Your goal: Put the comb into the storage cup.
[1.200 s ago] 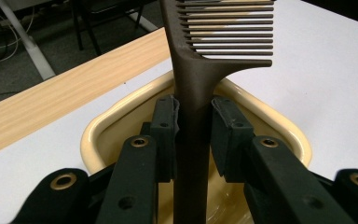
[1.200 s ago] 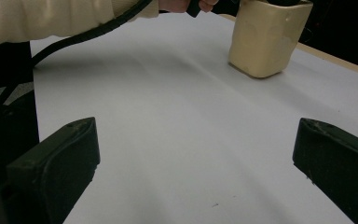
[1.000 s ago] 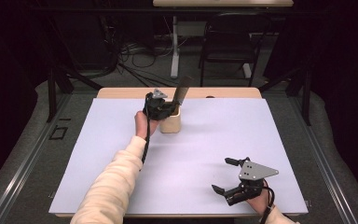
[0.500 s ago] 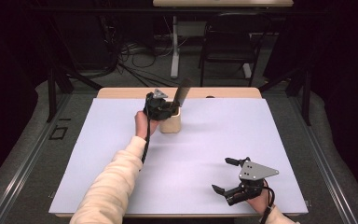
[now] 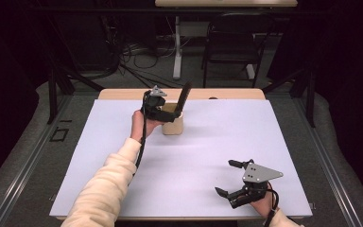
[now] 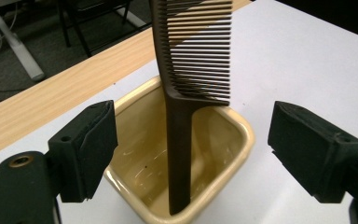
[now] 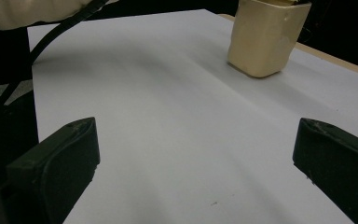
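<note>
White sheet (image 5: 208, 161) covers most of the wooden table (image 5: 123, 94), whose bare edge shows along the far side. On the sheet, toward the far left, stands the cream cup (image 5: 173, 124), squarish with rounded corners and a glossy inside. My left sleeve (image 5: 101, 189) runs up from the near edge toward it.

My left gripper (image 5: 166, 113) hovers at the cup's near-left rim, its cable hanging down along my wrist. Its jaws have just been opening and now stand wide; from the left gripper view the two pads (image 6: 89, 149) flank the cup on either side, clear of both the rim and the comb, so I hold nothing with them.

My right gripper (image 5: 230, 178) sits low over the near right part of the sheet, well apart from the cup, with the grey plate on top. Its jaws are spread wide too, and between them I see nothing but bare sheet; the cup stands far off beyond them in the right gripper view.

Dark brown comb (image 6: 186, 93) stands in the cup, handle end down at the bottom, teeth end up above the rim. It leans toward the far right, and in the high view the comb (image 5: 185, 94) sticks up past the table's far edge.
</note>
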Demonstrator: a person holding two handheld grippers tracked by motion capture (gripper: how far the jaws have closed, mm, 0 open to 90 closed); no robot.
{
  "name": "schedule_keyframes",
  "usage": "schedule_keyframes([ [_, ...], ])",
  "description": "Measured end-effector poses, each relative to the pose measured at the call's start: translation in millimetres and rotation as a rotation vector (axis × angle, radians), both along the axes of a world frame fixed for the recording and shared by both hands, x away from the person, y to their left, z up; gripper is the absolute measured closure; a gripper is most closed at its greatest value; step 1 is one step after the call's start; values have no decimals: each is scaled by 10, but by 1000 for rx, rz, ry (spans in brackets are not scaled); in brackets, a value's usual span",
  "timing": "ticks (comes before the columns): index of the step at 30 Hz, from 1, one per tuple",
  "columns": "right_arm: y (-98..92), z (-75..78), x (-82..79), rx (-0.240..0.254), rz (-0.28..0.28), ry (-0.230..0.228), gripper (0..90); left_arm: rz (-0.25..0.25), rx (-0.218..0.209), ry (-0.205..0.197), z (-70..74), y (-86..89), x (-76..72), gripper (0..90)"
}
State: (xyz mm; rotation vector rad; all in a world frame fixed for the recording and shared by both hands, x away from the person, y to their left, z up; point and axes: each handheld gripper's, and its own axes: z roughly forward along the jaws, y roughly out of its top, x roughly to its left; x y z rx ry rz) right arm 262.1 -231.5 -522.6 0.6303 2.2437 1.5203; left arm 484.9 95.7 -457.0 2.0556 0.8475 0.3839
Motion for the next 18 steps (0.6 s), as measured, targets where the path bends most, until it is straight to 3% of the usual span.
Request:
schedule_keyframes([
  [9,-13,1,-16,4,-4,0,0,3,10,4,78,123,-115,89],
  [18,51,-24,74,-1,22,14,0,12,6,8,122,254,-224,18],
])
